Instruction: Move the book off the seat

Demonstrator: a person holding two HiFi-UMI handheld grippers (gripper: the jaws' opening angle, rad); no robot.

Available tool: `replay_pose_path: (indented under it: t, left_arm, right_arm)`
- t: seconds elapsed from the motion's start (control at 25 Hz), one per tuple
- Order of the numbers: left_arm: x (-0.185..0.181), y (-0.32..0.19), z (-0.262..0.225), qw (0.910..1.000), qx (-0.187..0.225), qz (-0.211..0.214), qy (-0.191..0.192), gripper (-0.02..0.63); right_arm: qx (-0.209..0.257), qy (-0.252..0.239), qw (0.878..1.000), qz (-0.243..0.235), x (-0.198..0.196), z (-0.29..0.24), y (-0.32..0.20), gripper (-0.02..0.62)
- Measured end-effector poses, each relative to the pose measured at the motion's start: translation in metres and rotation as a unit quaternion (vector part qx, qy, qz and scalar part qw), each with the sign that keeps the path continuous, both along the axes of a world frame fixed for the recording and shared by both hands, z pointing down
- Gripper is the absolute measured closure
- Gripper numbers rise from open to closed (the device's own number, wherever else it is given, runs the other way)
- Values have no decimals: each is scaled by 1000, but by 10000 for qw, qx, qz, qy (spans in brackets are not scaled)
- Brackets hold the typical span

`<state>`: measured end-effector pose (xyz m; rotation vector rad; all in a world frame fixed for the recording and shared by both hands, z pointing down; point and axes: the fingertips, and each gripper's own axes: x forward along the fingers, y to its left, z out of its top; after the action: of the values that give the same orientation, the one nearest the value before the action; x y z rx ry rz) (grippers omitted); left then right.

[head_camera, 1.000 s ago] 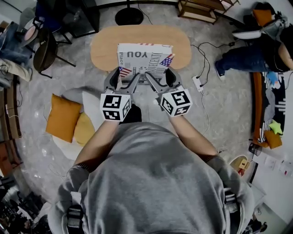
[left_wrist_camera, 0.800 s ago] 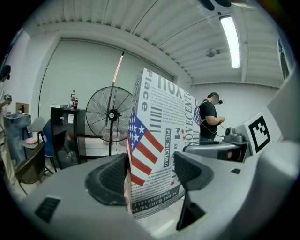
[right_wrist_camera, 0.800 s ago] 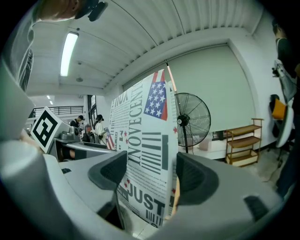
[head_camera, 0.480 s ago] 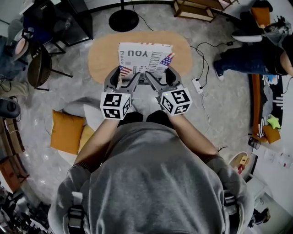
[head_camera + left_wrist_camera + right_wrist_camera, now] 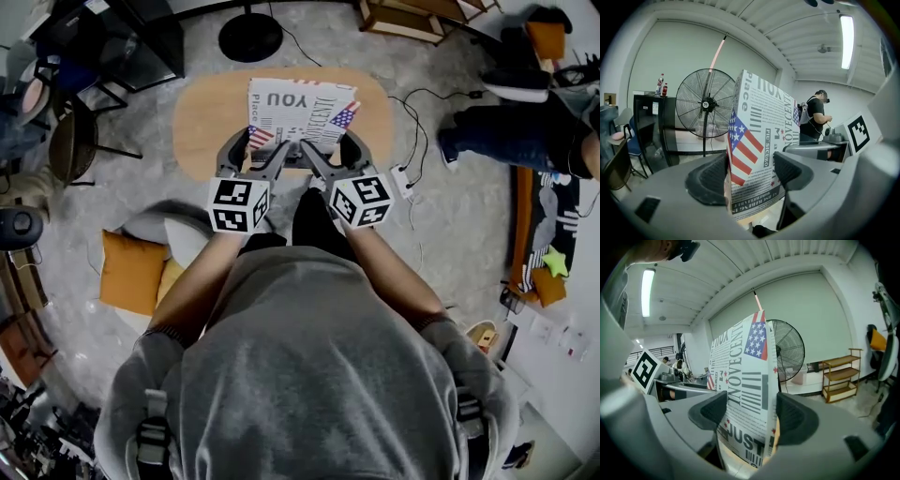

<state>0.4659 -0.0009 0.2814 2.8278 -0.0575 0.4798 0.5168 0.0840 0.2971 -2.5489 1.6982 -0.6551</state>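
The book (image 5: 300,108) has a white newspaper-print cover with American flags. It is held by its near edge over the oval wooden table (image 5: 202,122). My left gripper (image 5: 253,155) is shut on its near left corner and my right gripper (image 5: 333,152) on its near right corner. In the left gripper view the book (image 5: 759,140) rises tilted between the two dark pads of the left gripper (image 5: 750,176). The right gripper view shows the book (image 5: 745,380) the same way between the pads of the right gripper (image 5: 747,416). No seat can be made out under the book.
A standing fan's round base (image 5: 248,37) is beyond the table. Orange cushions (image 5: 127,272) lie on the floor at left, near a dark chair (image 5: 75,141). A power strip (image 5: 405,178) with cables lies right of the table. A person (image 5: 525,131) sits at far right, and a wooden shelf (image 5: 412,14) stands behind.
Both grippers and the book have moved a little forward over the table, and the floor has slid back under me. The grip on the book is unchanged.
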Motion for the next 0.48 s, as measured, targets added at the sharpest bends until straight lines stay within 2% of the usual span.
replay_pose_path:
  t: [0.24, 0.36, 0.48]
  left_arm:
    - [52, -6, 28, 9992, -63, -279, -271, 275]
    - [85, -10, 48, 9971, -212, -513, -519, 275]
    - [100, -17, 75, 9937, -322, -724, -792, 275]
  right_arm:
    - [-68, -347, 9990, -270, 56, 31, -9, 250]
    - [-208, -577, 9968, -507, 92, 52, -15, 250]
    - [-309, -884, 9933, -675, 110, 81, -24, 250]
